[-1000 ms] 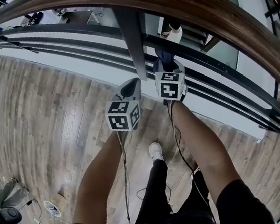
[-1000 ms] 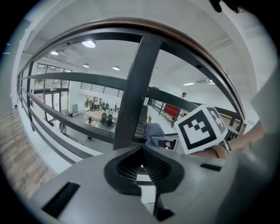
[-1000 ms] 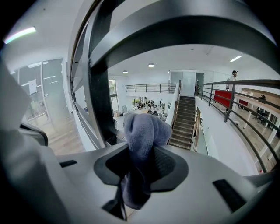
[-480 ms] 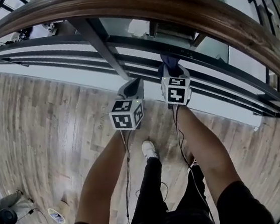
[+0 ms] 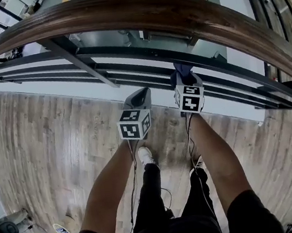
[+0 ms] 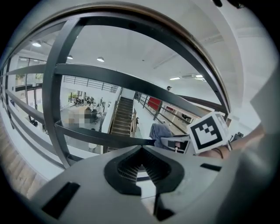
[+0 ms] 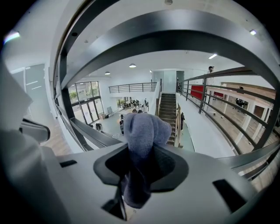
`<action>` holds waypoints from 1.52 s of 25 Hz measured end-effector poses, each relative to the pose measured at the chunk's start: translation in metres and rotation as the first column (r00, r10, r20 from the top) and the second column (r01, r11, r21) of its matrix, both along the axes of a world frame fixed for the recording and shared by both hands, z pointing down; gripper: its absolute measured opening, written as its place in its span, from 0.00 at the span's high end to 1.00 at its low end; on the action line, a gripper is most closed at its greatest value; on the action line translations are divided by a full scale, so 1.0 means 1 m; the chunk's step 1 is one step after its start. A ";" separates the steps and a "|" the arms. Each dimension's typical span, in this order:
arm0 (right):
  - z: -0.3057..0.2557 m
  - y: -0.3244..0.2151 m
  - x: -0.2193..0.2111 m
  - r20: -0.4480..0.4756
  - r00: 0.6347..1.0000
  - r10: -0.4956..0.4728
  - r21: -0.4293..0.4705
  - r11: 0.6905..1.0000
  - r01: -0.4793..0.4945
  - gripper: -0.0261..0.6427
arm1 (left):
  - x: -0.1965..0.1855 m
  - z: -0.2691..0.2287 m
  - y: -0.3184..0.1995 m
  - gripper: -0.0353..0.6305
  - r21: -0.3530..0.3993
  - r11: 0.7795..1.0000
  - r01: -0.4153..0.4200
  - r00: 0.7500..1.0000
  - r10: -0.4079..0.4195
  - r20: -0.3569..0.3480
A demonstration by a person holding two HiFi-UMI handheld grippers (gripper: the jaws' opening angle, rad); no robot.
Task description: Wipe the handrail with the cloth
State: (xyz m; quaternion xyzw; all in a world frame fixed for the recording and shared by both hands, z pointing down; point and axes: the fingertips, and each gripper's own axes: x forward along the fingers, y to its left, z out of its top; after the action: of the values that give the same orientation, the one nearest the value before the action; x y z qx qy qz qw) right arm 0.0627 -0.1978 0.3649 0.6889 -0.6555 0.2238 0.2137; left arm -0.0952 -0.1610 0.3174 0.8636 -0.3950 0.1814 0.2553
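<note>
Presently: right gripper (image 5: 183, 78), fingers clenched on a bunched blue-grey fabric cloth (image 7: 144, 129), which pokes out level with the dark metal balustrade bars (image 5: 128, 55), well below the curved brown wooden handrail (image 5: 175, 9). Alongside, left gripper (image 5: 138, 96), fingers pressed together with nothing between them. Step judged: approach, wiping not begun. Next move calls for lifting the cloth onto the wood, then pressing while sliding along its curve.

handrail (image 5: 185, 9) glossy brown wood grain | bars (image 5: 127, 50) under it dark grey | cloth (image 7: 146, 127) dull blue-grey | my left gripper (image 6: 141, 166) and right gripper (image 7: 140, 164) pale grey, cubes (image 5: 135, 125) black-and-white squares | floor (image 5: 43, 141) below handrail grey-brown planks | my trousers (image 5: 152, 207) black
</note>
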 end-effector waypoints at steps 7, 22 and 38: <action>-0.001 0.033 0.074 0.000 1.000 0.024 -0.003 1.000 -0.024 0.78 | 0.064 0.007 0.025 0.95 -0.026 0.999 -0.022 1.000 0.022 -0.006; -0.007 0.115 0.262 -0.004 0.996 0.090 -0.016 0.996 -0.090 0.78 | 0.266 0.002 0.081 0.95 -0.012 0.984 -0.177 0.984 0.176 -0.019; -0.009 0.207 0.463 -0.033 0.979 0.201 0.030 0.979 -0.200 0.78 | 0.469 0.007 0.148 0.95 -0.009 0.958 -0.288 0.957 0.287 -0.049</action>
State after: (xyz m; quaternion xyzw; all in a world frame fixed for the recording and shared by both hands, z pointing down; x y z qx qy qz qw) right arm 0.5253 0.0090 0.3560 0.7581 -0.5817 0.2232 0.1927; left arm 0.3742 -0.0125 0.3241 0.9138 -0.2577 0.1992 0.2426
